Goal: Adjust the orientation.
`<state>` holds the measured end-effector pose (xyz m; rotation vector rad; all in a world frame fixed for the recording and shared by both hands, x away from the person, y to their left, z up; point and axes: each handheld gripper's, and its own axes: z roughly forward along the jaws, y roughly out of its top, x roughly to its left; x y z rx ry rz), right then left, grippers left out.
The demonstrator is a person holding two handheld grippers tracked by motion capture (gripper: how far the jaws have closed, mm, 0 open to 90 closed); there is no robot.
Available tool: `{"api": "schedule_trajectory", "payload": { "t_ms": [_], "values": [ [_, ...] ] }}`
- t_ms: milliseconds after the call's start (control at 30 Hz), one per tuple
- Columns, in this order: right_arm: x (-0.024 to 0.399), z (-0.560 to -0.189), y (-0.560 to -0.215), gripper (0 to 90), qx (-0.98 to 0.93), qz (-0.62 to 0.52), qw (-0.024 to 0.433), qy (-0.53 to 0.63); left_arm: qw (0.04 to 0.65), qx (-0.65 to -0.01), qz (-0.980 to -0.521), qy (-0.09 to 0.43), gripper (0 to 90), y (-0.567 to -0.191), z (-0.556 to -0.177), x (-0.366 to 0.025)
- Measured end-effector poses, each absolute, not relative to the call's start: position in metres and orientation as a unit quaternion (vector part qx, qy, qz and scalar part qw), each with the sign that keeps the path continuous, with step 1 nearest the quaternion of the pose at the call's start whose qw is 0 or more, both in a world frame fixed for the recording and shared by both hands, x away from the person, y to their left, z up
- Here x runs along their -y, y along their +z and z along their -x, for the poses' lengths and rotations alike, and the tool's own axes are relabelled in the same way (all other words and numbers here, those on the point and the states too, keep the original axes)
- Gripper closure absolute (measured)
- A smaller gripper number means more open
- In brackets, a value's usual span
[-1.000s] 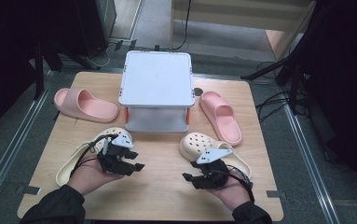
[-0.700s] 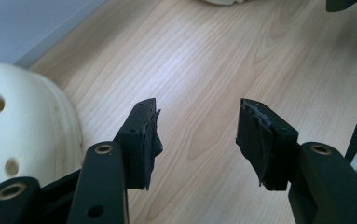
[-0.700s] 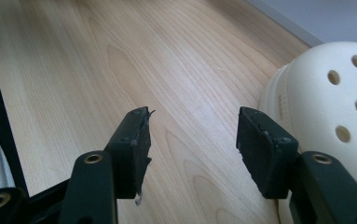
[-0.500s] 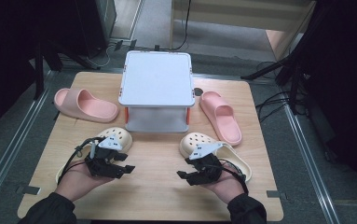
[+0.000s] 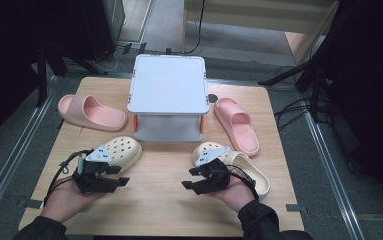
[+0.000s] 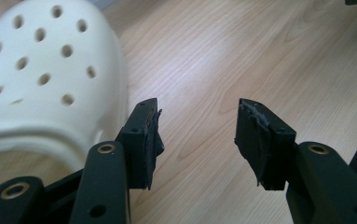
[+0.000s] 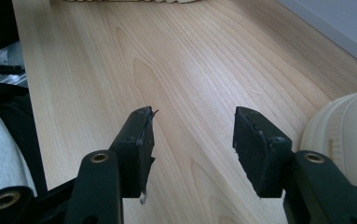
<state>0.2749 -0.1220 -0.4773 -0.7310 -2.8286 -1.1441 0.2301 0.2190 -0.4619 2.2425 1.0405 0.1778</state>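
Two cream clogs lie on the wooden table (image 5: 159, 200). The left clog (image 5: 121, 150) has its perforated toe just beyond my left gripper (image 5: 122, 176), whose jaws point right over bare wood. In the left gripper view the clog (image 6: 41, 79) lies left of the left gripper (image 6: 197, 126). The right clog (image 5: 251, 175) is partly under my right hand, and the right gripper (image 5: 188, 178) points left. In the right gripper view that clog (image 7: 348, 126) sits beside the right gripper (image 7: 192, 135). Both grippers are open, their jaws have just been closing a little, and nothing is between them.
A white box on orange legs (image 5: 168, 92) stands at the middle back. A pink slide (image 5: 91, 112) lies to its left and another pink slide (image 5: 236, 125) to its right. Bare wood stretches between the two grippers. Metal rails run along both table sides.
My left hand has drawn back left and toward the near edge, uncovering the left clog's toe. My right hand has shifted slightly left beside its clog.
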Motion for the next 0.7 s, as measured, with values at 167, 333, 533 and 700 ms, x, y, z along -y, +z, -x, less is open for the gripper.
{"api": "schedule_trajectory", "payload": {
  "t_ms": [167,333,533,700],
  "values": [
    [0.118,-0.277,-0.477,48.8,0.905,0.224,0.002,-0.362,0.329,-0.417,-0.844,0.074,49.4,-0.460,-0.224,-0.236],
    [0.112,-0.279,-0.478,48.4,0.907,0.219,0.005,-0.358,0.333,-0.423,-0.839,0.076,50.6,-0.458,-0.217,-0.248],
    [0.110,-0.280,-0.479,48.4,0.910,0.214,0.004,-0.355,0.333,-0.438,-0.831,0.085,50.3,-0.457,-0.213,-0.259],
    [0.109,-0.280,-0.479,48.4,0.911,0.212,0.002,-0.353,0.325,-0.452,-0.826,0.089,51.4,-0.462,-0.217,-0.266]
  ]
}}
